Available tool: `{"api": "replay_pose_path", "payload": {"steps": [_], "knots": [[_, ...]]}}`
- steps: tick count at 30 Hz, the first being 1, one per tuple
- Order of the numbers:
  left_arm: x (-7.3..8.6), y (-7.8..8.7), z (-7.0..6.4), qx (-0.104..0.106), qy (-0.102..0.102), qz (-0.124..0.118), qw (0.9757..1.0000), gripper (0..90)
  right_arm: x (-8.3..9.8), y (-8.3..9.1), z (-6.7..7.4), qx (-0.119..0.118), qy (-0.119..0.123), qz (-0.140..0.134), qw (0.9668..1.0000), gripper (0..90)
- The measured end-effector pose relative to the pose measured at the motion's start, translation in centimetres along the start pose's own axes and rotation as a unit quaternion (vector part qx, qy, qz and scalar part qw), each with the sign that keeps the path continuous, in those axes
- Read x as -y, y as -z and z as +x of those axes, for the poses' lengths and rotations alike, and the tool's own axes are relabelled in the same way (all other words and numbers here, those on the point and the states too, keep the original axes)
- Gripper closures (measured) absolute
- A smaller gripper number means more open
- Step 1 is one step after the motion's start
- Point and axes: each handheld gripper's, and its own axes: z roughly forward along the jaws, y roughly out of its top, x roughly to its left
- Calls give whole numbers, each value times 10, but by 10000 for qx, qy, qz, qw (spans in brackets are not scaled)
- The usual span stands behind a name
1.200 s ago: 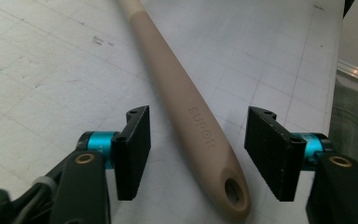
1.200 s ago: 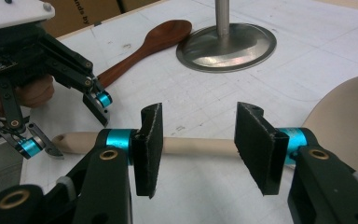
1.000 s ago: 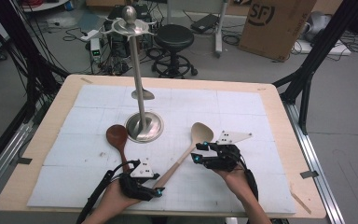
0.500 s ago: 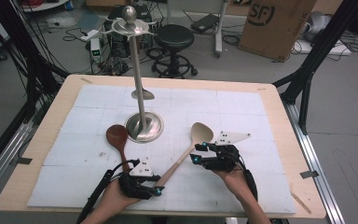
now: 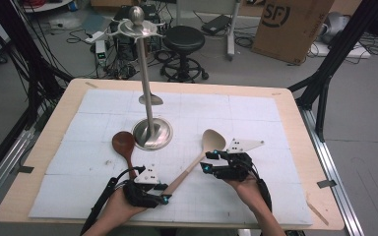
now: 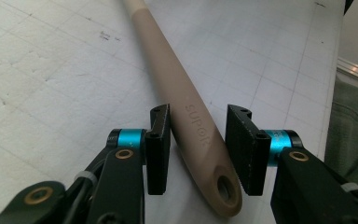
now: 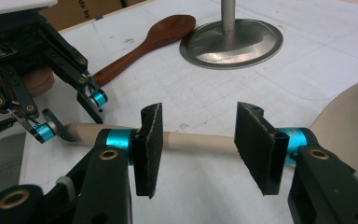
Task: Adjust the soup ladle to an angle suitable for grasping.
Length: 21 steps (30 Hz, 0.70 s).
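Left gripper (image 6: 198, 149) closing, unclamped, around pale spoon (image 6: 186, 107) handle; right gripper (image 7: 200, 149) open.

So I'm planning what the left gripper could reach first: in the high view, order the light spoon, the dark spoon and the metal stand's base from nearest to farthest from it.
From the left gripper:
1. Light spoon: its handle end lies between the jaws.
2. Dark spoon: just beyond the gripper, slightly to its left.
3. Metal stand's base: farther up the table, behind the dark spoon's bowl.
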Motion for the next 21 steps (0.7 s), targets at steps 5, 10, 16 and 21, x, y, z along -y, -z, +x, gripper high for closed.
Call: {"api": "replay_pose_path", "payload": {"steps": [5, 10, 16, 21], "knots": [[0, 2, 3, -11, 27, -2, 10000, 628, 0, 0, 0, -1, -1, 7, 10000, 515], [1, 5, 7, -74, 88, -15, 9999, 643, 0, 0, 0, -5, 0, 3, 10000, 515], [1, 7, 10, -137, 121, -33, 9998, 653, 0, -1, 1, 10, 6, -1, 10000, 514], [2, 9, 14, -180, 194, -65, 9996, 664, 0, -1, 2, -3, 46, -3, 10000, 515]]}}
